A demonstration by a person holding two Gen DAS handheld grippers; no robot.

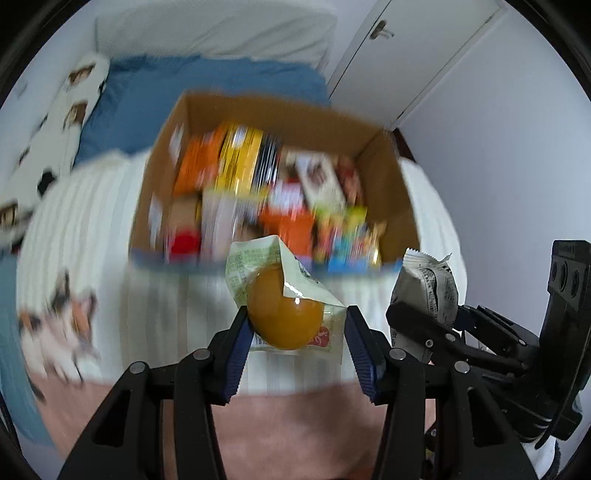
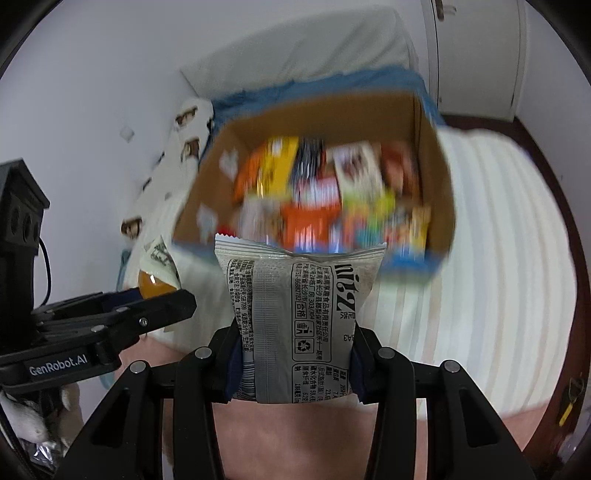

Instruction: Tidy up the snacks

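Left gripper point(image 1: 295, 325) is clamped on a clear pouch point(image 1: 284, 295) with an orange egg-shaped snack inside; blue pads point(image 1: 240, 350) press its lower part from both sides, jaws narrow; the pouch's pale green printed top sticks up past the fingertips, tilted a bit left.

Right gripper point(image 2: 295, 354) is clamped on a grey-and-white snack packet point(image 2: 295, 314); packet stands upright between the jaws, crimped top edge beyond the fingertips, black printed text and a barcode facing the camera; jaws narrow, pads touching both side edges.

Beyond both sets of jaws: open cardboard box point(image 1: 388, 192) packed with colourful snack packs point(image 1: 240, 162), orange, yellow, red and white; contents are motion-blurred, labels unreadable; box sits on a white ribbed blanket point(image 1: 110, 240) over a bed; blue sheet point(image 1: 184, 85) and a white pillow point(image 1: 221, 29) lie past the box.

Neither held item touches the box; both hang short of its near wall, above the blanket.

Grippers sit side by side: in the left wrist view, the right gripper and its packet show just right of the jaws; in the right wrist view, the left gripper and its orange snack show just left of the jaws.

Cat-print fabric point(image 1: 59, 325) lies left of the left jaws; white wardrobe door point(image 1: 406, 48) beyond and to the right; pink cover point(image 1: 295, 424) runs beneath the jaws.
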